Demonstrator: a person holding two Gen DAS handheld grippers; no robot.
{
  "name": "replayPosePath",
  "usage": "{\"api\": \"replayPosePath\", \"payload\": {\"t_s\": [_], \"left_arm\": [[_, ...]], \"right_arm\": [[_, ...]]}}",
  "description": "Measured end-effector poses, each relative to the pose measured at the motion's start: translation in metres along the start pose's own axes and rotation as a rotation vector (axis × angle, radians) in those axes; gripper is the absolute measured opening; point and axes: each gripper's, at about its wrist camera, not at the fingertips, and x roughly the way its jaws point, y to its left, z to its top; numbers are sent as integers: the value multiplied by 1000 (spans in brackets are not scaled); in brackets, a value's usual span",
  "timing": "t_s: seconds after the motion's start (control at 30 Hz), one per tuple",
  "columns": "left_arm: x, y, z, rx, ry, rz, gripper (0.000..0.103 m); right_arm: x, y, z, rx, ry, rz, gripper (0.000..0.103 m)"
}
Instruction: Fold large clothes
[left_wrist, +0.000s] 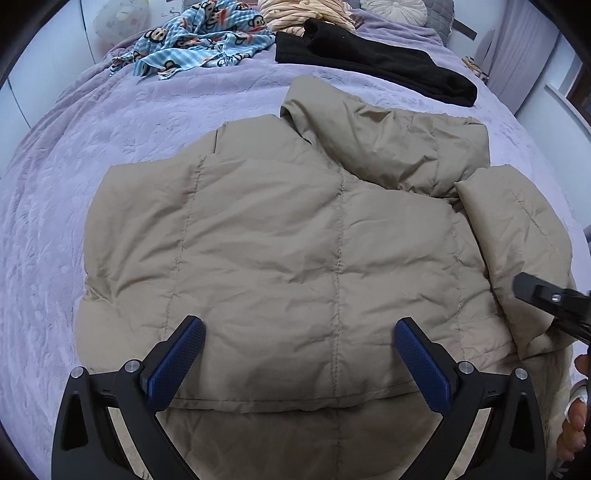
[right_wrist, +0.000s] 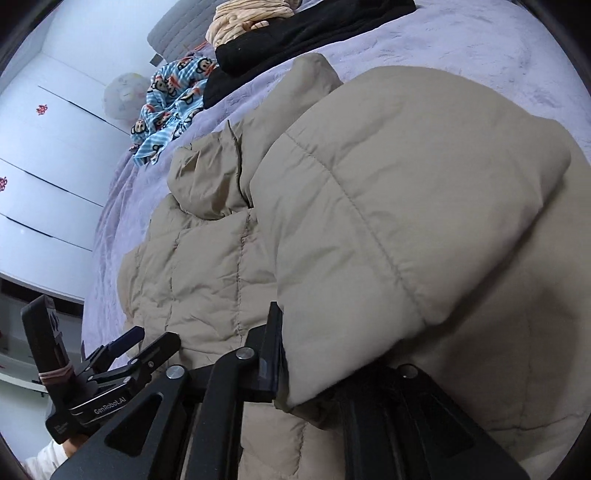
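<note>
A beige puffer jacket (left_wrist: 295, 236) lies back-up on a lilac bedspread (left_wrist: 110, 147), hood at the far side. My left gripper (left_wrist: 299, 354) is open and empty, fingers spread just above the jacket's near hem. My right gripper (right_wrist: 317, 369) is shut on the jacket's sleeve (right_wrist: 406, 206), which is lifted and folded over the body; the sleeve hides the right finger. The right gripper also shows at the right edge of the left wrist view (left_wrist: 554, 299). The left gripper shows at lower left in the right wrist view (right_wrist: 122, 354).
A black garment (left_wrist: 369, 59), a blue monkey-print cloth (left_wrist: 199, 40) and a peach striped cloth (left_wrist: 306, 14) lie at the bed's far end near pillows (left_wrist: 391, 9). A white wardrobe (right_wrist: 44, 166) stands beside the bed.
</note>
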Motion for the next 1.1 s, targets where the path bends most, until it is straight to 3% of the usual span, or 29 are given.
{"api": "replayPosePath", "payload": {"t_s": [0.07, 0.1, 0.2, 0.3, 0.33, 0.37, 0.4, 0.43, 0.47, 0.6, 0.73, 0.93, 1.0, 1.07, 1.1], "left_arm": [[-3, 4, 5, -6, -4, -16, 103], [-4, 6, 7, -9, -6, -21, 103], [-5, 12, 15, -21, -8, -42, 103], [-6, 20, 17, -44, -6, -79, 103], [-7, 22, 17, -50, -8, -92, 103], [-8, 26, 17, -57, -11, -112, 103], [-10, 30, 17, -65, -12, -134, 103], [-11, 35, 17, -79, -12, -164, 103], [-13, 40, 18, -94, -13, -196, 103], [-24, 63, 20, -159, -27, -337, 103], [-30, 81, 23, -219, -27, -461, 103], [-23, 93, 25, -318, 8, -647, 103], [-18, 89, 24, -326, 29, -686, 103], [-12, 82, 24, -319, 56, -691, 103], [-8, 78, 24, -304, 68, -686, 103]], "right_arm": [[-17, 2, 0, 18, -22, 38, 83], [-30, 2, -2, 33, -51, 60, 84], [-56, -9, -7, 98, -126, 50, 84], [-70, -36, -1, 240, -192, 68, 82], [-71, -45, 3, 300, -215, 81, 73], [-70, -52, 7, 346, -234, 96, 51], [-68, -58, 11, 392, -248, 100, 37], [-66, -61, 16, 414, -252, 99, 17], [-63, -57, 21, 407, -257, 105, 13], [-57, 9, 33, 120, -254, 62, 12], [-29, 86, 15, -192, -162, 39, 12], [26, 130, -30, -385, 18, -10, 13], [37, 131, -39, -405, 63, -33, 22], [41, 129, -45, -406, 91, -42, 57], [36, 126, -46, -399, 87, -38, 63]]}}
